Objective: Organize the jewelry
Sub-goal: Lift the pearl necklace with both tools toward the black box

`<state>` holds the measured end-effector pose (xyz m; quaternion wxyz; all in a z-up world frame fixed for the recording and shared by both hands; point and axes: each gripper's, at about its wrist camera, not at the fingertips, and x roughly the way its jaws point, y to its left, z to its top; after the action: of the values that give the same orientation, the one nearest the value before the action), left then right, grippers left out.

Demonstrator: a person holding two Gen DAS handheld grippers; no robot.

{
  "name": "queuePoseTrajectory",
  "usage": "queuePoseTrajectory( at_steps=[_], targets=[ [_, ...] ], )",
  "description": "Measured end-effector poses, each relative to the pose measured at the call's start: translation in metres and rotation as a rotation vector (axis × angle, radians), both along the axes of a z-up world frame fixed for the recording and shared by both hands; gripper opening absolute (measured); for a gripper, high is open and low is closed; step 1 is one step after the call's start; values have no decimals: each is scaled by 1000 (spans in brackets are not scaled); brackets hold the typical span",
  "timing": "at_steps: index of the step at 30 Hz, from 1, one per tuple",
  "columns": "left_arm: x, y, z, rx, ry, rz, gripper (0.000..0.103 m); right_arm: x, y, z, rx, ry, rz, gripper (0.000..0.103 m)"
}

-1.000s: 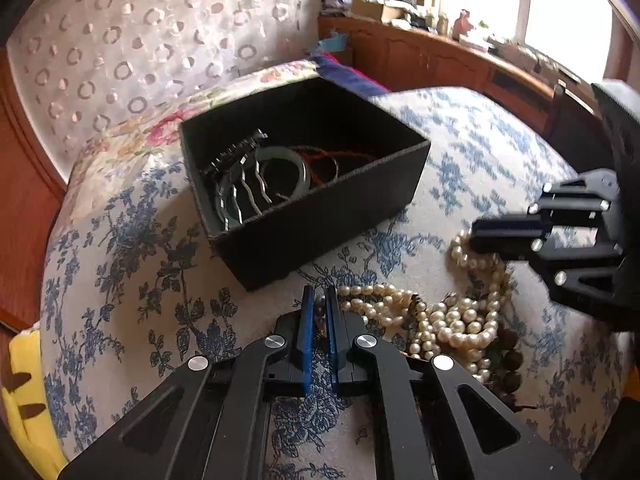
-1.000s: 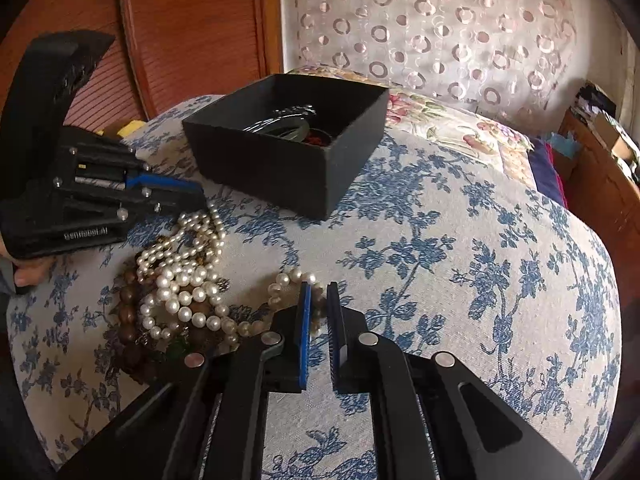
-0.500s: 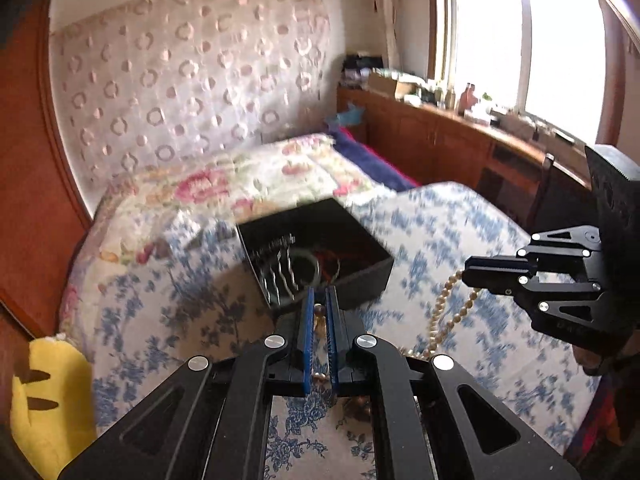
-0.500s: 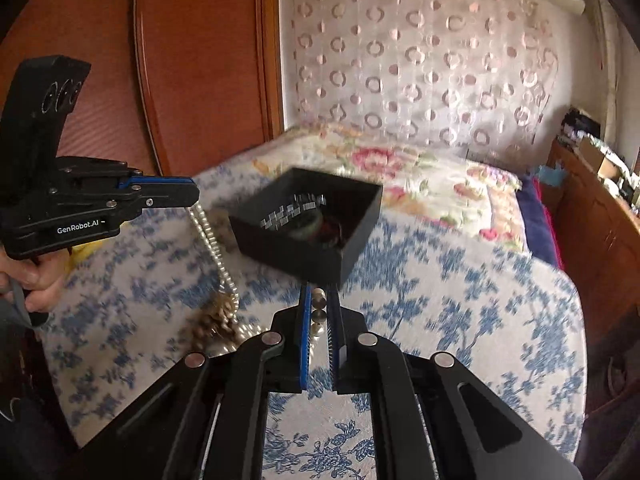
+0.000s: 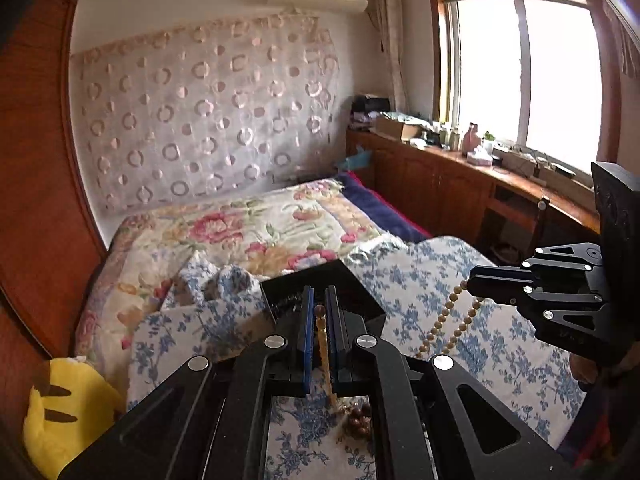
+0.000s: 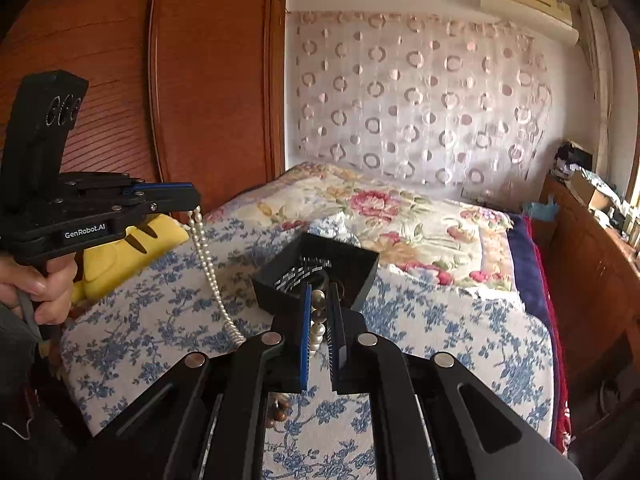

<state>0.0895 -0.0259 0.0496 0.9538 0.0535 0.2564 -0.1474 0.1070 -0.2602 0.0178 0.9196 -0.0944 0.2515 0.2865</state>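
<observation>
Both grippers are raised high above the bed, each shut on one end of a long pearl necklace [image 6: 208, 264]. My left gripper [image 5: 319, 300] pinches beads between its blue pads; it also shows in the right wrist view [image 6: 192, 204] with the strand hanging from it. My right gripper [image 6: 320, 300] grips pearls; in the left wrist view [image 5: 472, 280] the strand [image 5: 444, 320] droops from it. The black jewelry box [image 6: 360, 280] lies below on the blue floral cover, holding metal clips and a bangle. Dark wooden beads [image 5: 358, 424] lie on the cover beneath.
A yellow plush toy [image 5: 64, 412] sits at the bed's left edge. A floral quilt [image 6: 380, 208] lies behind the box. Wooden wardrobe doors [image 6: 160, 100] stand left, and a cluttered wooden counter [image 5: 480, 168] runs under the window.
Both grippers have risen well above the bed, lifting the pearl necklace off the pile. The strand now hangs stretched between them and the box looks farther below.
</observation>
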Motion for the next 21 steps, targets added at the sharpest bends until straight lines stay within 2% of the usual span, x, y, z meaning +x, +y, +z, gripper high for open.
queuePoseTrajectory(
  at_steps=[13,21],
  targets=[
    [24,-1,16,-38,-8,-15,5,17,3,31,30,-26,23,8],
    [40,-5,41,-54,-31,-33,5,37,5,59,48,-45,49,8]
  ],
)
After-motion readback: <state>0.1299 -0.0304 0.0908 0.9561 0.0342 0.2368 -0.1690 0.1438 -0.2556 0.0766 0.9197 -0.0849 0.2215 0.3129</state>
